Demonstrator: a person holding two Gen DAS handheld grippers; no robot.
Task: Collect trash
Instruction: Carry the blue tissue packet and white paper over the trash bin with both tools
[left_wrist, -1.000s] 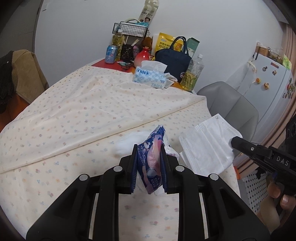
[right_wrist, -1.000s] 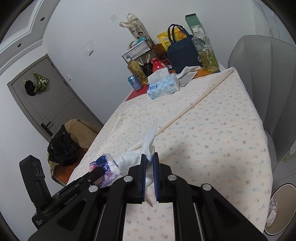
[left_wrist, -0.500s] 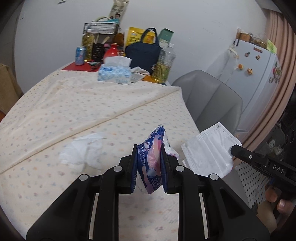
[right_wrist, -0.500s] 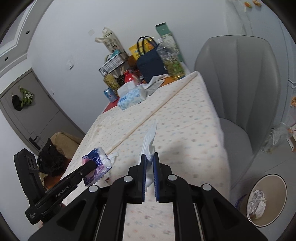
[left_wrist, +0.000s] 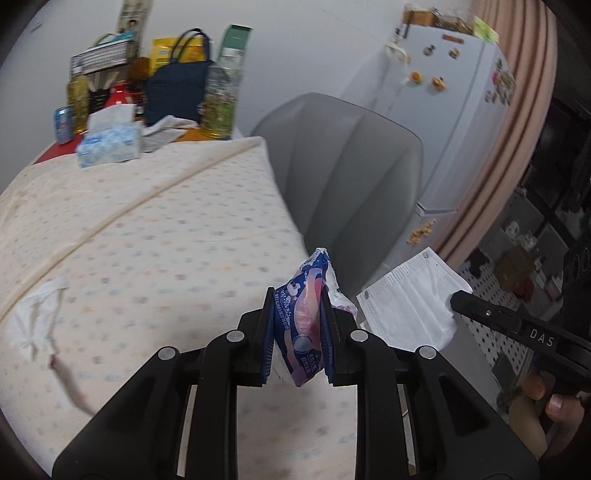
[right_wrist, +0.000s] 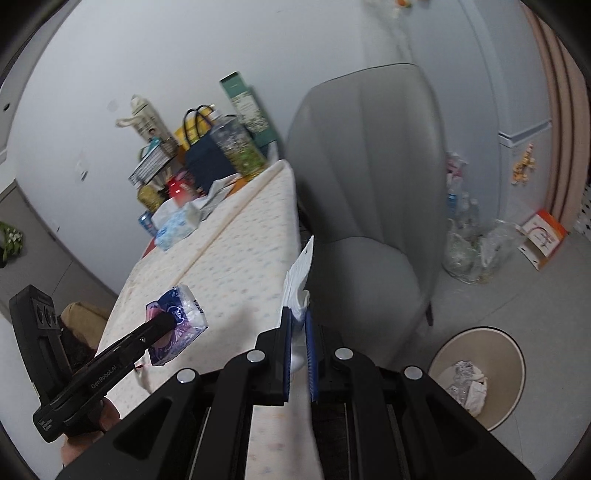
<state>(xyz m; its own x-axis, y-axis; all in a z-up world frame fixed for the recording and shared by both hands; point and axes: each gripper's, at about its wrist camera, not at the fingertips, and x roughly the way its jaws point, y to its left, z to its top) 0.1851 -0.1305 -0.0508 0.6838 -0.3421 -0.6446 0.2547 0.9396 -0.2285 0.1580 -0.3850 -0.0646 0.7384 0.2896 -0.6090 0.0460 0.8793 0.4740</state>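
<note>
My left gripper (left_wrist: 297, 332) is shut on a blue and pink tissue packet (left_wrist: 303, 317), held above the table's right edge; the packet also shows in the right wrist view (right_wrist: 177, 321). My right gripper (right_wrist: 297, 339) is shut on a white face mask (right_wrist: 300, 284), which also shows in the left wrist view (left_wrist: 410, 301). A beige trash bin (right_wrist: 480, 373) with crumpled paper inside stands on the floor to the lower right. A crumpled white tissue (left_wrist: 35, 314) lies on the tablecloth at the left.
A grey chair (right_wrist: 369, 184) stands beside the table (left_wrist: 147, 229), between it and the bin. At the table's far end are a tissue box (left_wrist: 109, 142), a navy bag (left_wrist: 177, 92) and bottles. A white fridge (left_wrist: 458, 110) stands at the right. A clear bag (right_wrist: 476, 251) sits on the floor.
Both grippers have swung right with their loads, off the table toward the chair. The trash bin has come into the right wrist view and grown larger.
</note>
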